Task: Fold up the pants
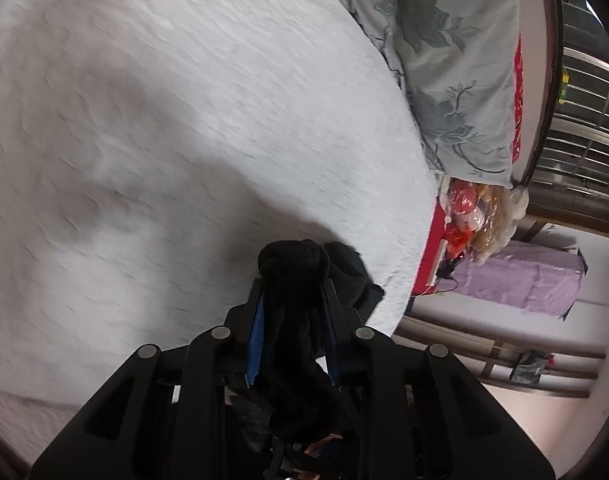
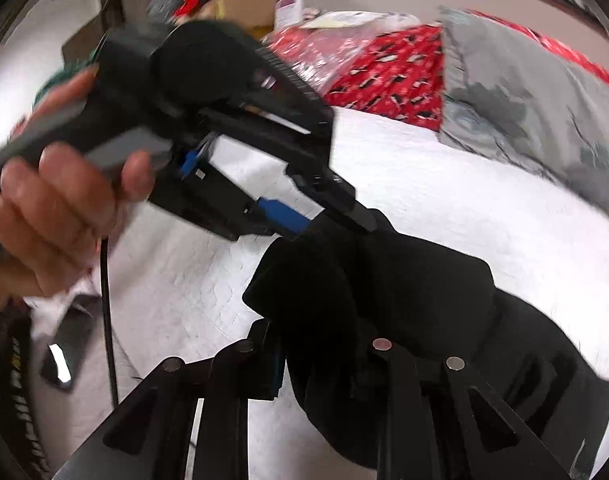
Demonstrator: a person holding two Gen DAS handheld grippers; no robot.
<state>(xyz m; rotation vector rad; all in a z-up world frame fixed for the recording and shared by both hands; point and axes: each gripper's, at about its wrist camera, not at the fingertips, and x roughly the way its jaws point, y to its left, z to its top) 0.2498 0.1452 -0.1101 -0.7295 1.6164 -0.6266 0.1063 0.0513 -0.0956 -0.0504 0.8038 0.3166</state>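
**A:** ok left wrist cam first, what's going on there?

**B:** The left gripper (image 1: 292,280) has its two fingers pinched narrow on a bunched wad of the black pants (image 1: 294,264). The fabric bulges out past the fingertips in a knot and also trails back down between the blue finger pads (image 1: 256,332) toward the camera. All of that hangs over the white quilted bedspread (image 1: 164,120). On the right there's a grey-green floral pillow (image 1: 452,60) lying along the bed edge, with a crinkly plastic bag of red stuff (image 1: 472,212) just below it, and a lilac covered thing (image 1: 524,276) further off on the floor side.

**A:** and the right wrist view?

**B:** Blurrier. The right gripper (image 2: 316,324) is right at a fold of the pants (image 2: 424,280), but the cloth covers the fingertips, so I honestly can't tell whether it's clamped or loose. The pants spread out dark over the white bedspread (image 2: 444,184), running to the lower right. You also see the left gripper (image 2: 344,224) from the side here, held in the person's left hand (image 2: 52,216), tips closed down on the top edge of the pants. Behind it there's red patterned fabric (image 2: 392,76) and the same floral pillow (image 2: 544,104). A phone (image 2: 64,352) lies on the bed at lower left, beside a black cable (image 2: 108,320).
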